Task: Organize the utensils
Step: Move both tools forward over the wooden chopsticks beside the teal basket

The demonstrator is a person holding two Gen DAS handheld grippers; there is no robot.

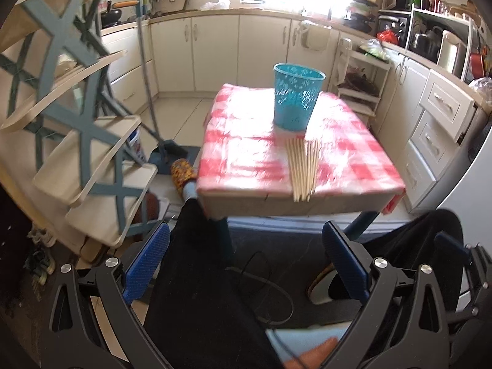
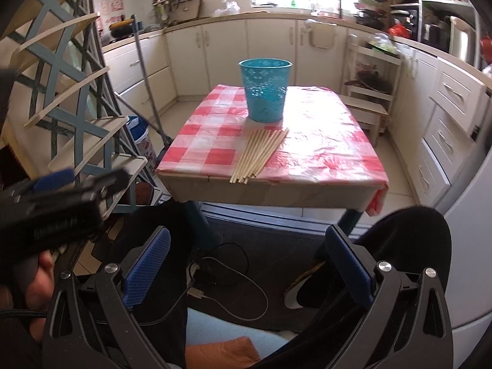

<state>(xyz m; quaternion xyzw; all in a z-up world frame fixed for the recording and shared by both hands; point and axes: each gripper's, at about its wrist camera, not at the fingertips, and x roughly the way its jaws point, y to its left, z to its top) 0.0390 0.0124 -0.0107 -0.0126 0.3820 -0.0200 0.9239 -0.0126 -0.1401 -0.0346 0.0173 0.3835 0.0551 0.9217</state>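
A bundle of wooden chopsticks (image 1: pixel 303 166) (image 2: pixel 258 155) lies on the red-and-white checked table (image 1: pixel 246 141) (image 2: pixel 323 150), its ends reaching past the near edge. Behind it stands a teal perforated cup (image 1: pixel 296 97) (image 2: pixel 265 89), upright. My left gripper (image 1: pixel 246 261) hangs open, low in front of the table over a person's dark-clothed legs, with nothing between its blue pads. My right gripper (image 2: pixel 246 264) is open too, at a similar spot short of the table. In the right wrist view the left gripper's body (image 2: pixel 61 196) shows at the left, held by a hand.
A blue-and-cream slatted rack (image 1: pixel 77 117) (image 2: pixel 70 92) stands close on the left. A broom (image 1: pixel 147 92) leans beside it. White cabinets ring the room, and a small white shelf unit (image 2: pixel 372 92) stands right of the table. A cable and plug (image 2: pixel 215 276) lie on the dark mat.
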